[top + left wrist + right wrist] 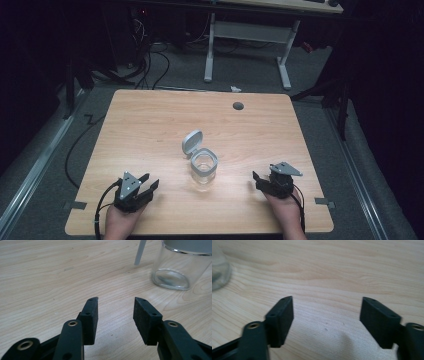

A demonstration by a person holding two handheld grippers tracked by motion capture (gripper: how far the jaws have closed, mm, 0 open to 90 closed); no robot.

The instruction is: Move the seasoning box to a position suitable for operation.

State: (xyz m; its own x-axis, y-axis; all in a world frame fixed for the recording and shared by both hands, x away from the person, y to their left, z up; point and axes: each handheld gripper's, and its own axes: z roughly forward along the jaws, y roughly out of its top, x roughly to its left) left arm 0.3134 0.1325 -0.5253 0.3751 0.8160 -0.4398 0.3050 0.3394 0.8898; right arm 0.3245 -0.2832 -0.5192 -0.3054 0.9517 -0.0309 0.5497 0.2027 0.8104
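Note:
A clear glass jar (204, 170) stands upright in the middle of the wooden table (150, 125). Its grey lid (192, 142) is flipped open and leans back behind the rim. My left gripper (150, 183) rests on the table to the jar's left, open with nothing between its jaws. In the left gripper view the jar (178, 265) sits up and to the right of the open gripper (116, 302). My right gripper (260, 179) lies to the jar's right, open and empty. The right gripper view has a blurred edge of the jar (219, 270) at far left, beyond my open gripper (327, 301).
A round grey grommet (238, 105) is set into the table near its far edge. Tape patches (324, 202) mark the front corners. Beyond the table stand a white desk frame (250, 35) and cables on the floor.

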